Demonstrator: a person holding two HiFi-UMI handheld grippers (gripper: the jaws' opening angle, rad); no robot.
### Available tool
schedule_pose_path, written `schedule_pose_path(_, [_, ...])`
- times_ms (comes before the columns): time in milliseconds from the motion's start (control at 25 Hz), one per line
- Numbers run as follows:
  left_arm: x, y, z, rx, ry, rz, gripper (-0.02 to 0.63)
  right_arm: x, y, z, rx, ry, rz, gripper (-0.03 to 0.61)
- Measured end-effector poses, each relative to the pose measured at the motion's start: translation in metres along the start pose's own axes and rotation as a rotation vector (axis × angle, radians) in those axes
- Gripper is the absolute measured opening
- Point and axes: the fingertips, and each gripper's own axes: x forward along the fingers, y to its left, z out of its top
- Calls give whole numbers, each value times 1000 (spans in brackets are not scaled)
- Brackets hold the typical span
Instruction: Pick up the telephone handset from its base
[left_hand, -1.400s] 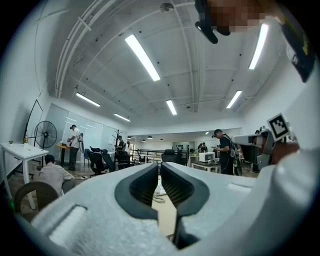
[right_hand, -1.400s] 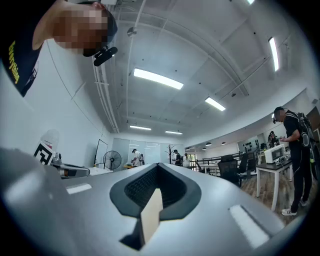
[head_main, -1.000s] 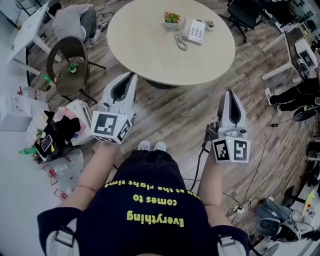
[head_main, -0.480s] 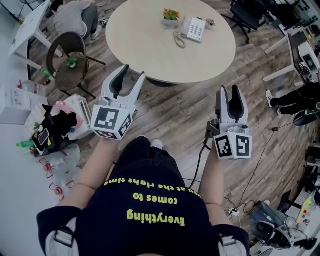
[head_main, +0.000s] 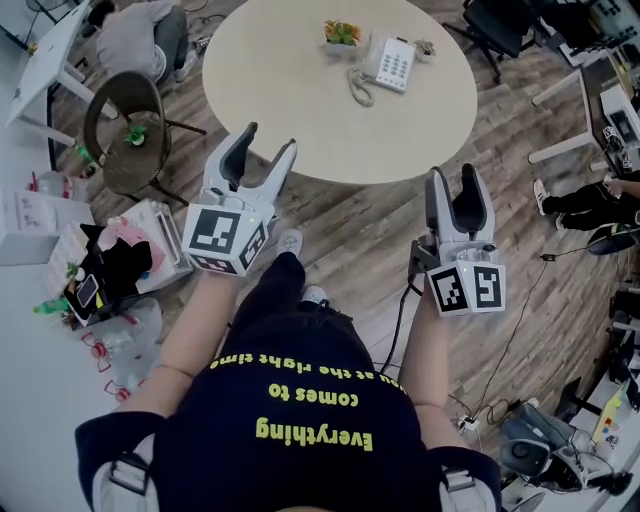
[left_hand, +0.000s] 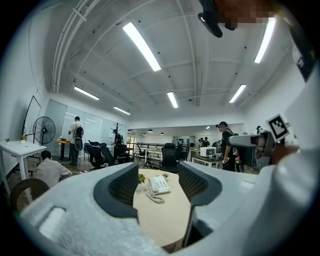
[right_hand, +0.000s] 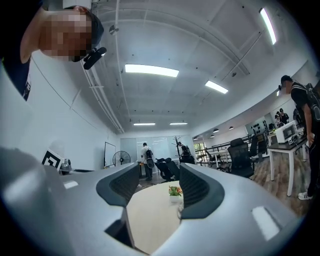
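A white telephone (head_main: 388, 62) with its handset resting on the base sits at the far side of the round beige table (head_main: 300, 110), its coiled cord (head_main: 357, 86) trailing beside it. Both grippers hover short of the table's near edge, well away from the phone. My left gripper (head_main: 270, 142) has its jaws opening, with nothing between them. The right gripper (head_main: 452, 176) is also opening and empty. In the left gripper view, the phone (left_hand: 159, 184) shows far off between the jaws. In the right gripper view, the right jaw hides most of it.
A small potted plant (head_main: 342, 35) stands next to the phone. A wicker chair (head_main: 128, 130) is left of the table, bags and clutter (head_main: 110, 270) lie on the floor at the left, cables (head_main: 500, 400) run at the right, and an office chair (head_main: 500, 25) stands beyond.
Both grippers went from shut to open and moved forward toward the table. The person has stepped closer, one foot now ahead.
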Motion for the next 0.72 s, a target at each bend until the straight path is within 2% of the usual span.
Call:
schedule_pose_path(360, [104,65,16,-3,-24,-91,255,118,-11,2,-5,-24,-30,248])
schedule_pose_path(720, [160,106,8,-19,1,-130,255,169,-30,-16,-12,20,-99,249])
